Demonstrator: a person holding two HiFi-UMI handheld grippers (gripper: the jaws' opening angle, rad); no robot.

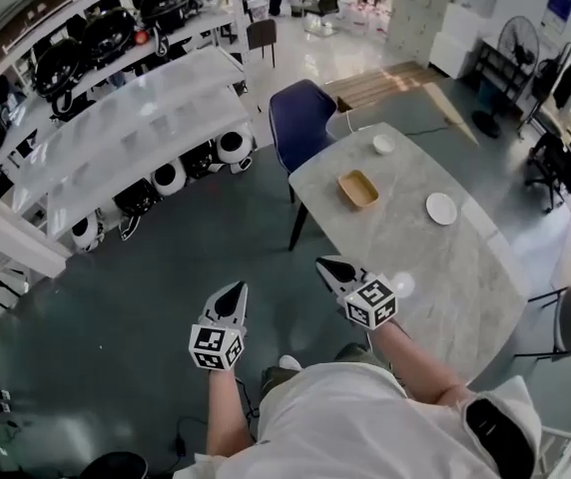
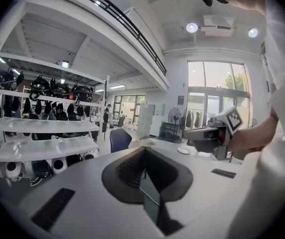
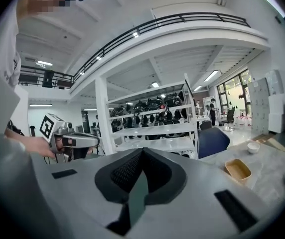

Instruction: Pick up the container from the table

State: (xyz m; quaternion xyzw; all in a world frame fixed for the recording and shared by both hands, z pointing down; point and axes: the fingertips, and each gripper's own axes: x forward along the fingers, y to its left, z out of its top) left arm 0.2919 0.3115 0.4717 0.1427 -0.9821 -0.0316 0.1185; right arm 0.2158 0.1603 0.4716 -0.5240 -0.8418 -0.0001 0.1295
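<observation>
The container (image 1: 358, 189) is a shallow tan rectangular dish on the marble table (image 1: 465, 287), well ahead of both grippers. It also shows at the right of the right gripper view as the container (image 3: 237, 170). My right gripper (image 1: 327, 263) hovers over the table's near left edge, its jaws together with nothing between them. My left gripper (image 1: 236, 289) hangs over the floor to the left of the table, also shut and empty. In their own views, the left gripper (image 2: 144, 150) and the right gripper (image 3: 142, 151) show their jaws meeting at the tips.
A white plate (image 1: 441, 209) lies right of the container and a small white bowl (image 1: 383, 145) sits beyond it. A blue chair (image 1: 300, 118) stands at the table's far left corner. White shelving with helmets (image 1: 116, 128) fills the left side.
</observation>
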